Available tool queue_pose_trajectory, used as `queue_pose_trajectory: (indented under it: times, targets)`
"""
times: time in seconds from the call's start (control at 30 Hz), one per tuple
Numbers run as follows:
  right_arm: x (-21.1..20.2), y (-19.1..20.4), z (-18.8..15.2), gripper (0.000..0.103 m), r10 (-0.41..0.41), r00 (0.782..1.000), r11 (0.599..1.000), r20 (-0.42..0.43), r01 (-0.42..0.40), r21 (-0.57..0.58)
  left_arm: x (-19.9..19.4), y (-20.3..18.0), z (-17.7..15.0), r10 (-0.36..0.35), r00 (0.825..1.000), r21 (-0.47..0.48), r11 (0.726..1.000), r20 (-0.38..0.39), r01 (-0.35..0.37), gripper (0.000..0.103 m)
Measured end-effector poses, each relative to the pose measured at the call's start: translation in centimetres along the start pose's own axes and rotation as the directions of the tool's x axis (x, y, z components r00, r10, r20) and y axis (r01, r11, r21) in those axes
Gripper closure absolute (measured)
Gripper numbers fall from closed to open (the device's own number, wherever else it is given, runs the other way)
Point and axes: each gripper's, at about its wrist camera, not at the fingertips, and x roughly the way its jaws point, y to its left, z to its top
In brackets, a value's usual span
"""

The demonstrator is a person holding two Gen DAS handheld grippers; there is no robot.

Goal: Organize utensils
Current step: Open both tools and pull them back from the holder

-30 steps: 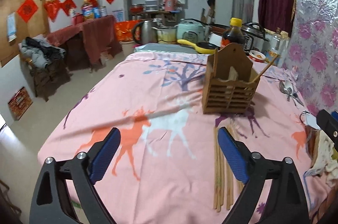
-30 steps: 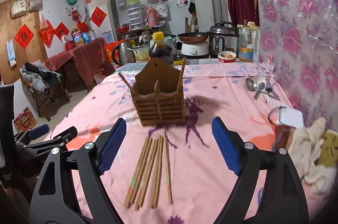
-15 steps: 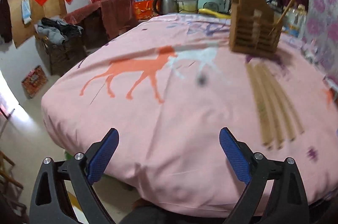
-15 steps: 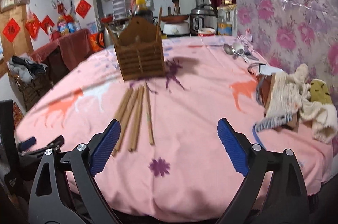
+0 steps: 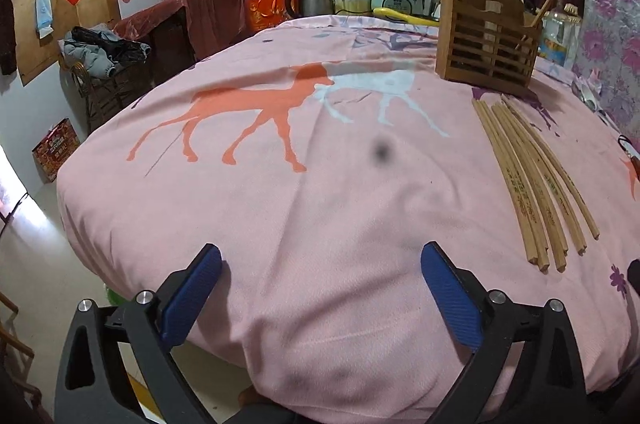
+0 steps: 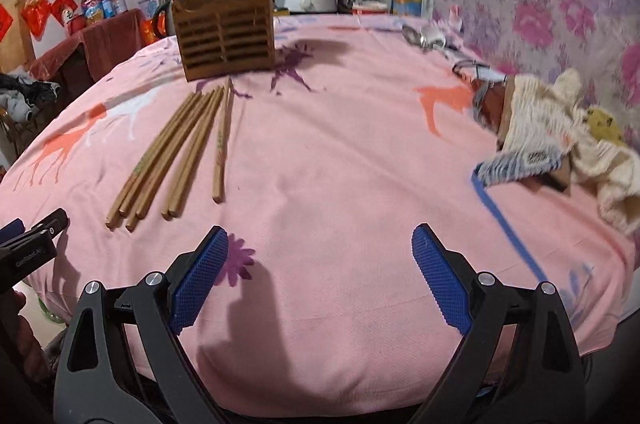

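Spoons [image 6: 425,34] too small and blurred for us to count – holder [image 5: 486,42] slats hide its contents; left gripper [image 6: 30,244] cut by the frame edge.

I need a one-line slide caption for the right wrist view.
Open right gripper faces loose chopsticks before a wooden holder.

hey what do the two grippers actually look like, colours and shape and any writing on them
Both match: the left gripper and right gripper each have two black plastic arms with triangular cut-outs and silver screw heads, ending in flat blue fingers with a cross-hatched grip texture. In the right wrist view, the left gripper's black body carries small pale lettering, too small to read. No cables or sleeves show.
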Motion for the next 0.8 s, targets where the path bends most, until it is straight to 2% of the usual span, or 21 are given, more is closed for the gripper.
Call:
queue_pose_trajectory:
  times: [0.1,0.23,0.6,0.8]
  targets:
    - [0.89,0.01,-0.35,0.012,0.008,0.999,1.0,-0.032,-0.007,0.007,0.12,-0.17,-0.04,0.002,1.0,0.001,1.0,0.014,-0.002,0.004]
    - [1.04,0.46,-0.57,0.007,0.004,1.0,1.0,-0.028,-0.005,-0.016,0.21,-0.16,0.01,-0.002,1.0,-0.002,1.0,0.021,0.002,0.004]
    - [0.97,0.38,-0.95,0.006,0.002,1.0,1.0,0.01,-0.002,-0.008,0.16,0.15,0.02,-0.023,1.0,0.005,1.0,0.013,0.023,0.004]
    - [1.02,0.3,-0.98,0.006,0.012,1.0,1.0,0.014,-0.012,-0.012,-0.43,-0.18,-0.21,-0.073,0.997,0.028,0.997,0.005,0.073,0.006]
